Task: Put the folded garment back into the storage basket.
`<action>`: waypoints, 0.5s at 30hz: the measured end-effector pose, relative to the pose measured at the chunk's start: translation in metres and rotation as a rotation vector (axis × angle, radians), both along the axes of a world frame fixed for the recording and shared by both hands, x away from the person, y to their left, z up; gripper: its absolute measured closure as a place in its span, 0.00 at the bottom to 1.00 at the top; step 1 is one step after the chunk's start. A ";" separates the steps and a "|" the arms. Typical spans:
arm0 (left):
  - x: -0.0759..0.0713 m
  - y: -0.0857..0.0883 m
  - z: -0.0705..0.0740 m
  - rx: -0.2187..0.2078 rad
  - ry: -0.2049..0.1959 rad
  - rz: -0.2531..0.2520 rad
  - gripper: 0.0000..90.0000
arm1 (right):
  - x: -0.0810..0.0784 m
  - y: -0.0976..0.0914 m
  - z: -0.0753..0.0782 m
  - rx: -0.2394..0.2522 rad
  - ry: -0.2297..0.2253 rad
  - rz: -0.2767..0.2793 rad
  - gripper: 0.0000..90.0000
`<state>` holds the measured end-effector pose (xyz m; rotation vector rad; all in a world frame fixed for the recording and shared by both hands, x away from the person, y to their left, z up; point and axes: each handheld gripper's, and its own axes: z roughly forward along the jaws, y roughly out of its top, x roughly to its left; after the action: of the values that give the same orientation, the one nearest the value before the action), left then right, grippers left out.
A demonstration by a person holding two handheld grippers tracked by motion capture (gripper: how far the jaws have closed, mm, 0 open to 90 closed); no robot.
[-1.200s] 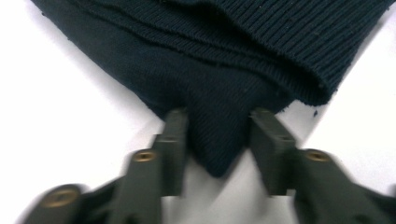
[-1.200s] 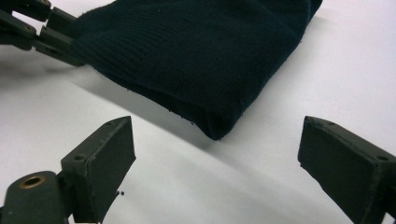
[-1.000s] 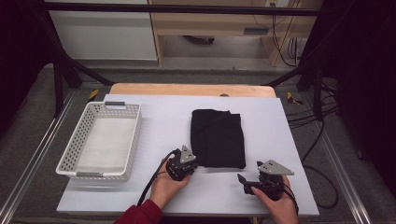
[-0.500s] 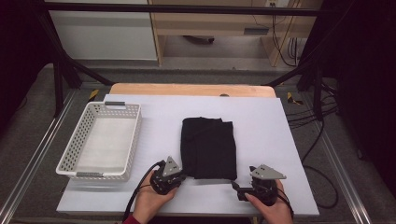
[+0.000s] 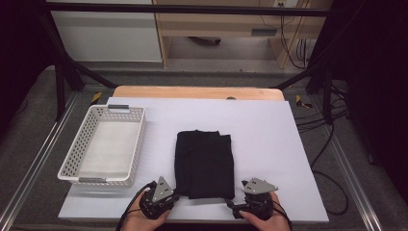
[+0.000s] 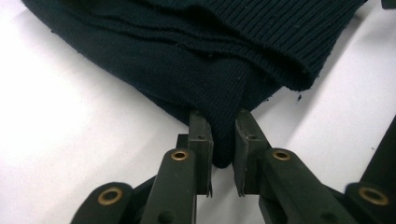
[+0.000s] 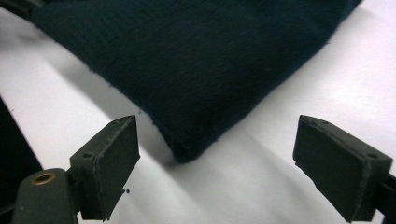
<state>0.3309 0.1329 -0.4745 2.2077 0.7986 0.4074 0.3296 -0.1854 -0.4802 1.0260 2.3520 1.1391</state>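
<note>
Presently the folded black garment [image 5: 205, 163] lies flat near the front edge of the white table [image 5: 269, 125], just right of the empty white basket [image 5: 103, 144]. The left gripper [image 6: 219, 158] is clamped on the garment's near left corner, while the right gripper [image 7: 215, 168] stands with jaws wide apart, the near right corner between them but ungripped, so lifting or further folding remains outstanding. Beyond the table stand a wooden bench [image 5: 216, 24], black frame posts and loose cables on grey flooring.
</note>
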 end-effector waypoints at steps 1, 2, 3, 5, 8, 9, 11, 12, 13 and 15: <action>0.000 0.000 0.000 0.000 -0.003 0.003 0.85 | 0.000 0.001 0.000 0.000 0.003 0.006 0.16; 0.000 0.000 0.001 -0.002 -0.009 0.009 0.82 | 0.000 0.002 -0.001 0.000 0.008 0.009 0.17; 0.000 0.001 0.001 -0.007 -0.014 0.012 0.80 | 0.001 0.002 -0.001 -0.001 0.005 0.012 0.18; 0.000 0.002 0.001 -0.019 -0.021 0.019 0.72 | 0.001 0.004 -0.002 -0.002 0.011 0.016 0.19; 0.000 0.008 0.002 -0.052 -0.043 0.059 0.59 | 0.002 0.006 -0.004 -0.022 0.015 0.025 0.23; 0.000 0.009 0.003 -0.060 -0.052 0.066 0.56 | 0.003 0.007 -0.004 -0.029 0.016 0.022 0.24; 0.001 0.011 0.005 -0.081 -0.062 0.079 0.53 | 0.005 0.009 -0.004 -0.037 0.010 0.021 0.28; 0.001 0.011 0.006 -0.084 -0.064 0.082 0.52 | 0.005 0.011 -0.005 -0.035 0.014 0.020 0.30; 0.001 0.011 0.007 -0.085 -0.066 0.086 0.50 | 0.006 0.012 -0.005 -0.037 0.013 0.021 0.33; 0.001 0.011 0.008 -0.086 -0.071 0.090 0.47 | 0.008 0.015 -0.006 -0.046 0.014 0.019 0.36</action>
<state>0.3320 0.1438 -0.4664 2.0718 0.8632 0.4843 0.3379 -0.1705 -0.4865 1.0010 2.3928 1.0832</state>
